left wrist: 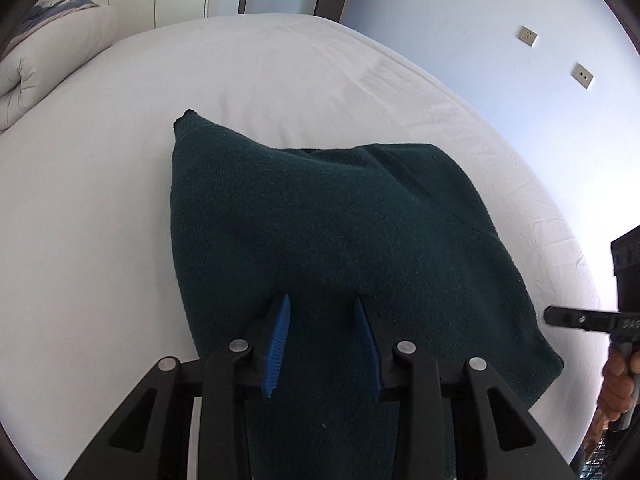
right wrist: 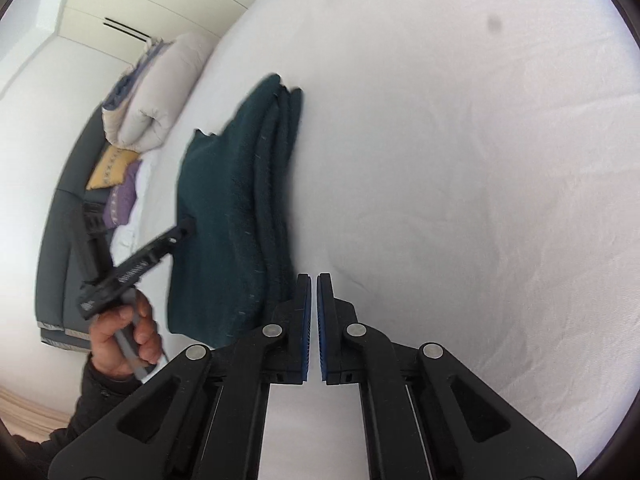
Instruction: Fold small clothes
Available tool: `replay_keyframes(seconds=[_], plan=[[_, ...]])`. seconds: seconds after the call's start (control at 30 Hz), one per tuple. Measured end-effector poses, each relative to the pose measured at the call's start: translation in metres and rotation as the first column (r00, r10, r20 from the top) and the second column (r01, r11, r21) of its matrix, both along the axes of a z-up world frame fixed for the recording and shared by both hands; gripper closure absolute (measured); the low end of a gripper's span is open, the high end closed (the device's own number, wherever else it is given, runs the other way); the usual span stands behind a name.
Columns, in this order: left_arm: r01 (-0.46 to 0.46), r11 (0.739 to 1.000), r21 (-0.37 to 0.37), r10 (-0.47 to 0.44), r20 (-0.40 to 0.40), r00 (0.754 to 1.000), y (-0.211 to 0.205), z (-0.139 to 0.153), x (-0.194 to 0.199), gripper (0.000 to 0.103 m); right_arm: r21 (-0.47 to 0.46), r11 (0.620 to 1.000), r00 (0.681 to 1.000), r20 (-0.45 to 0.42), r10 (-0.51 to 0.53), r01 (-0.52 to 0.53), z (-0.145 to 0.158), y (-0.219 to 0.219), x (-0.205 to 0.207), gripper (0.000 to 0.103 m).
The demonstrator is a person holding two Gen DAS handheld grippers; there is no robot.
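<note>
A dark green knitted garment (left wrist: pixel 340 232) lies folded in layers on the white bed sheet (left wrist: pixel 100 200). My left gripper (left wrist: pixel 322 300) is open, its blue-padded fingers resting over the garment's near edge with cloth between them. In the right wrist view the folded garment (right wrist: pixel 236 208) lies left of my right gripper (right wrist: pixel 314 278), which is shut and empty beside the garment's near corner, over the bare sheet (right wrist: pixel 460 180). The left gripper's body (right wrist: pixel 132 268) shows there in a hand. The right gripper's body (left wrist: pixel 592 320) shows at the right edge of the left wrist view.
A rolled white duvet (left wrist: pixel 44 64) lies at the bed's far left, also seen in the right wrist view (right wrist: pixel 156 100). Yellow and purple cushions (right wrist: pixel 116 184) sit by a grey headboard. A wall with sockets (left wrist: pixel 528 36) runs beyond the bed's right edge.
</note>
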State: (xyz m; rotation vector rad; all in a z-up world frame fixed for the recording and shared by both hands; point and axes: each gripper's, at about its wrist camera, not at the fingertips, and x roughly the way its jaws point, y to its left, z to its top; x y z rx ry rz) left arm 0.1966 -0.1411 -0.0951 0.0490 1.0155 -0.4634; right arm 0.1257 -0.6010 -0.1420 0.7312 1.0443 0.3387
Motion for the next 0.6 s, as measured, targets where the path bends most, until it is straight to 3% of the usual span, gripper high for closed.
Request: replay_keyframes(seconds=[0.13, 0.27, 0.3, 0.4, 0.53, 0.6], plan=[[-0.011, 1.0, -0.027, 0.012, 0.013, 1.0, 0.006, -0.002, -0.004, 0.067, 0.088, 0.995, 0.987, 0.162, 0.023, -0.037, 0.045, 0.01, 0.008, 0.096], [-0.009, 0.999, -0.034, 0.009, 0.01, 1.0, 0.007, -0.001, -0.007, 0.067, 0.141, 0.983, 0.978, 0.188, 0.091, -0.119, 0.058, 0.049, 0.044, 0.096], [-0.007, 0.999, -0.038, 0.008, 0.007, 1.0, 0.008, 0.0, -0.006, 0.067, 0.155, 0.979, 0.978, 0.181, 0.105, -0.134, 0.062, 0.069, 0.071, 0.096], [0.0, 0.998, -0.056, 0.0, 0.001, 1.0, 0.013, 0.0, -0.005, 0.067, 0.194, 0.973, 0.987, 0.122, 0.104, -0.127, 0.045, 0.097, 0.125, 0.096], [0.02, 0.997, -0.08, -0.02, -0.002, 1.0, 0.021, 0.001, -0.004, 0.067, 0.088, 0.996, 0.999, 0.024, 0.021, -0.023, 0.006, 0.095, 0.161, 0.096], [0.028, 0.993, -0.116, -0.029, -0.014, 0.999, 0.028, 0.003, -0.003, 0.067, 0.207, 0.978, 1.0, 0.02, -0.02, 0.016, -0.013, 0.075, 0.161, 0.096]])
